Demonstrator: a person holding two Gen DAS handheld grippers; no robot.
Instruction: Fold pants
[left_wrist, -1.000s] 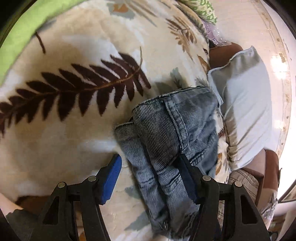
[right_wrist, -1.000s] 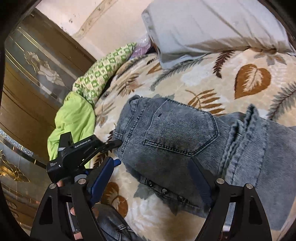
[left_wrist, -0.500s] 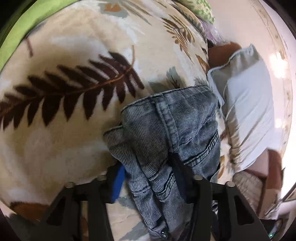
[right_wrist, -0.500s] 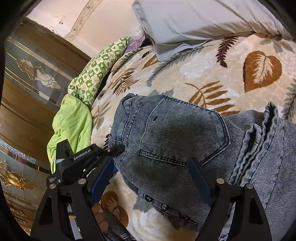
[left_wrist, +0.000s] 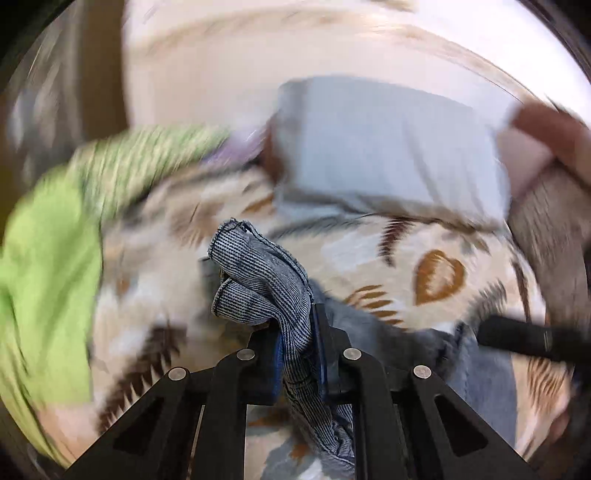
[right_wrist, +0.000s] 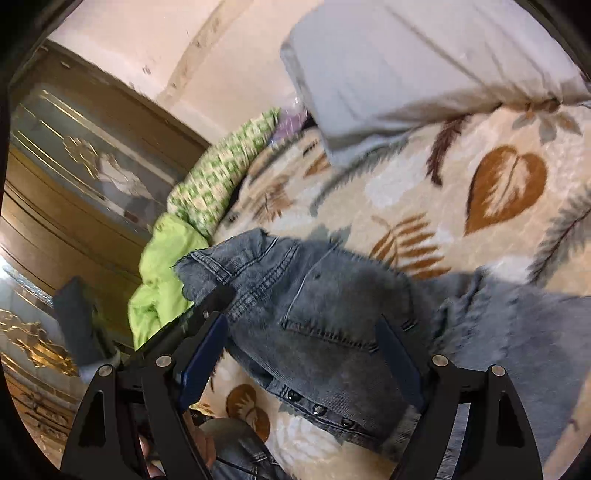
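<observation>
The fold was under way but far from finished. The faded blue-grey denim pants (right_wrist: 332, 314) lay on the cream plush blanket printed with brown and grey leaves (right_wrist: 461, 206), waist end toward the green bundle at the bed's edge, a back pocket facing up and a row of dark buttons along the near edge. The left gripper (left_wrist: 297, 347) was closing its jaws on a bunched strip of the ribbed denim hem, which stood up between the blue pads and flopped over above them (the view was badly smeared, so how much cloth it had gathered could not be judged). In the right wrist view the lifted corner of the waistband rose off the blanket beside that black tool. The right gripper (right_wrist: 299, 358) had its jaws spread wide over the seat of the pants, gripping nothing, with the denim lying below and between the fingers. A pale grey pillow (right_wrist: 406, 62) sat well beyond the garment, and a lime-green cloth (right_wrist: 162, 273) and a green checked cloth (right_wrist: 221, 170) were piled against the wooden door. Judging by this, one end had been picked up for carrying across; laying it down, squaring the edges and any second fold all remained.
</observation>
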